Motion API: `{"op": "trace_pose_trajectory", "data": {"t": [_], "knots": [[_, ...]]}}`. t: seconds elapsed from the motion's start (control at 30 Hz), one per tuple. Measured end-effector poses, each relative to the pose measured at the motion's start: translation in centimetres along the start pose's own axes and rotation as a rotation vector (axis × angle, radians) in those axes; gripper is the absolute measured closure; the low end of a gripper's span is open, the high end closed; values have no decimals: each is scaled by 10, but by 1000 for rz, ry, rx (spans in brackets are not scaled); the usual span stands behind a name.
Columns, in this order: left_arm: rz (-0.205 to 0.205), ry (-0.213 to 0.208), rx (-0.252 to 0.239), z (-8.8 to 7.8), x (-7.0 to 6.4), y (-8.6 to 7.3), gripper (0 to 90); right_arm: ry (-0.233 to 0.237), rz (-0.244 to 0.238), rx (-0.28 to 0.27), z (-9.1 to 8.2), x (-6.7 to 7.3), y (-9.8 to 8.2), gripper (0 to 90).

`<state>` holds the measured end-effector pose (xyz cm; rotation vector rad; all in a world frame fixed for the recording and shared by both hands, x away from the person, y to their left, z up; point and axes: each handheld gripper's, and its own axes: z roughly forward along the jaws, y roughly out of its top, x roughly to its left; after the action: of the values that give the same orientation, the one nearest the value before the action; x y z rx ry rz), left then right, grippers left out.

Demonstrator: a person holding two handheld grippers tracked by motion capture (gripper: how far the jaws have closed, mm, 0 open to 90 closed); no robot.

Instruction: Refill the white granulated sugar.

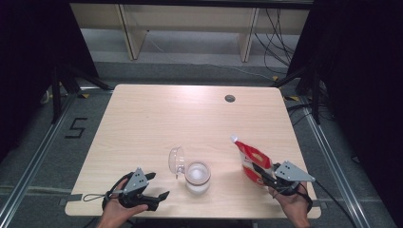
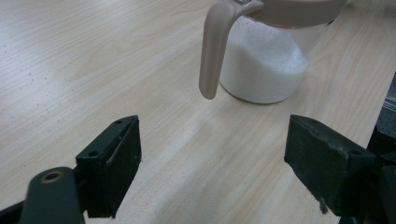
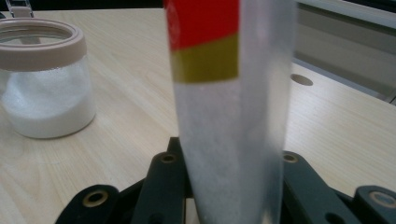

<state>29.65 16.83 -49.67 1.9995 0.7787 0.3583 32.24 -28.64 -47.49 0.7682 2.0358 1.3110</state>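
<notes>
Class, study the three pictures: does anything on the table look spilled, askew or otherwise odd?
No spill shows. The jar of white powder stands upright, its hinged lid flipped open. The red and white pouch leans tilted in the right gripper, not standing by itself.

Light: bright overhead, pale glare on far tabletop (image 1: 190, 95)
Surroundings: dark, black at both sides
Shadows: soft, short beside jar (image 1: 197, 177)
Focus: pouch (image 3: 224, 116) blurred close up, jar rim soft
</notes>
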Motion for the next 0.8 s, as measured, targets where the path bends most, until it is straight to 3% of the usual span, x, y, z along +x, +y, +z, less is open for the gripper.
{"op": "trace_pose_trajectory", "data": {"t": [0.07, 0.17, 0.27, 0.3, 0.33, 0.4, 0.47, 0.5, 0.6, 0.8], "knots": [[8, -1, 17, -1, 0, 1, 184, -5, 6, 2, -2, -1, -1, 744], [8, -1, 16, -1, 0, 1, 184, 0, 74, 9, -6, -1, -4, 738], [5, -1, 10, -1, 0, 0, 184, -18, 88, 19, -9, -2, -5, 733], [2, 0, 9, -1, 0, 0, 184, -26, 70, -4, -10, -4, -5, 729], [6, 0, 11, -1, 0, 0, 184, -7, 90, 13, -11, -3, -6, 726], [5, 0, 9, -1, 0, 0, 184, -15, 126, 5, -12, -1, -6, 716], [5, 0, 11, -1, 0, 0, 184, -33, 96, -13, -12, -2, -6, 698], [1, 0, 7, 0, 0, 0, 184, -27, 142, 10, -14, 0, -5, 678], [2, 0, 8, -1, 0, 1, 184, -49, 174, -10, -18, 1, -5, 599], [9, 8, 14, -2, 0, 1, 184, -95, 186, -19, -24, 4, -2, 463]]}}
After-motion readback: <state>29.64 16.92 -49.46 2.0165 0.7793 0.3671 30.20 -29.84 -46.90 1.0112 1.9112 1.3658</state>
